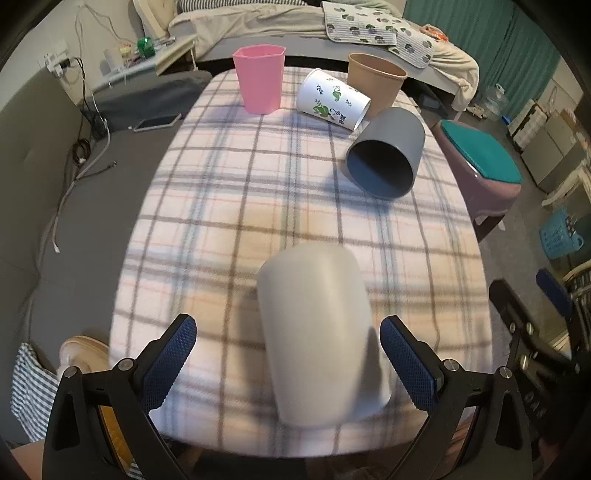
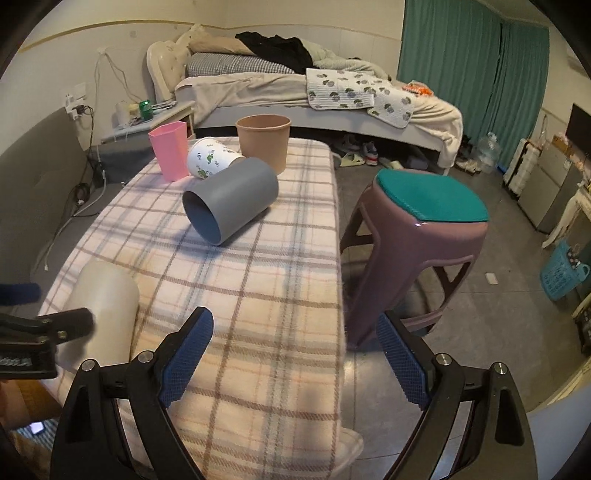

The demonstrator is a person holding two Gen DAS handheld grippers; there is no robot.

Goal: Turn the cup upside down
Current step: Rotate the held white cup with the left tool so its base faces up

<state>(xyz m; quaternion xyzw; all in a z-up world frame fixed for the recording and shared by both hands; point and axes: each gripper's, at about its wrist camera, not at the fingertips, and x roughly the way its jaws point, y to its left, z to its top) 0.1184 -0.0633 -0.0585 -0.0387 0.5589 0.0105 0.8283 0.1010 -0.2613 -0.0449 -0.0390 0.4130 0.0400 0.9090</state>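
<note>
Right now the white cup [image 1: 317, 332] stands between the left gripper [image 1: 288, 360]'s spread, untouching fingers [image 1: 168, 363], closed end up, while the right gripper [image 2: 295, 360] gapes empty.

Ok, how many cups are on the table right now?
5: white cup nearest, between the open left gripper fingers; grey cup on its side; printed cup, pink cup, brown cup at back.

We are looking ahead of the tongs at a bed [image 2: 295, 88] lying against the far wall [image 2: 258, 22], with a patterned quilt [image 2: 354, 92] hanging over its edge. Off to the right, teal curtains [image 2: 461, 66] are covering the wall, and a purple stool [image 2: 417, 236] is standing on the grey floor [image 2: 498, 332]. To the left, a grey sofa [image 1: 55, 192] is sitting beside a nightstand [image 2: 147, 122].
</note>
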